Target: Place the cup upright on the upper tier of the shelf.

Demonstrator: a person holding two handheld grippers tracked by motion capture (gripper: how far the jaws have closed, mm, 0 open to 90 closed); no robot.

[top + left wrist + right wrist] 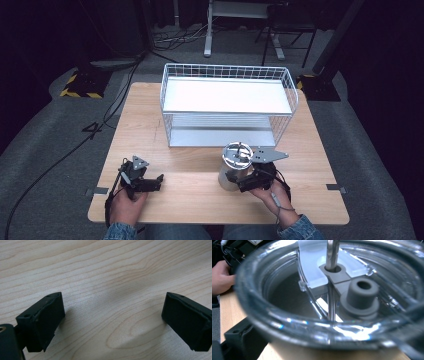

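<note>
A white wire two-tier shelf rack [227, 102] stands at the far middle of the pale wooden table [140, 120].

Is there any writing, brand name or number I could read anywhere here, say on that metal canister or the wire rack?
None can be read.
The metal canister and its clear lid show no lettering.
The white wire rack bears no label.
The right gripper and left gripper carry no print.
The yellow-and-black striped floor base is hazard striping, not text.
</note>
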